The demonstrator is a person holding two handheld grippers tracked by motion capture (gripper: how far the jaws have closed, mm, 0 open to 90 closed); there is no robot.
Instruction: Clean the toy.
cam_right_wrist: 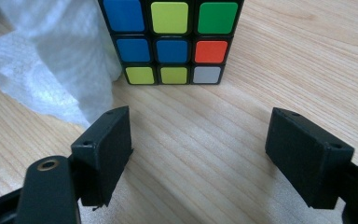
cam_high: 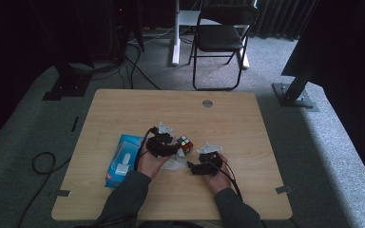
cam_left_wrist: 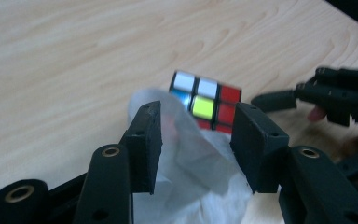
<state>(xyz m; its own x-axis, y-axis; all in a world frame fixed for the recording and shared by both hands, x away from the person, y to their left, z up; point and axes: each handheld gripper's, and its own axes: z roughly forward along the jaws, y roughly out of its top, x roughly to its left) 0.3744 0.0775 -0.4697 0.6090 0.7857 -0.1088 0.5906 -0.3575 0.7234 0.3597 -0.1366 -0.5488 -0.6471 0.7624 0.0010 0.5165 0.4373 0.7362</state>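
Nearest me, the person's right gripper (cam_high: 193, 167) is resting low on the pale wooden desk (cam_high: 123, 107), jaws standing wide with only bare wood between them, aimed at the multicoloured plastic puzzle cube (cam_right_wrist: 170, 39) a little ahead, seemingly lining up a grasp. Just beyond, the left gripper (cam_left_wrist: 196, 140) is standing part open over the crumpled white tissue (cam_left_wrist: 200, 186), pads not squeezing it; the cube is sitting right past its tips, touching the tissue, likely being wiped.
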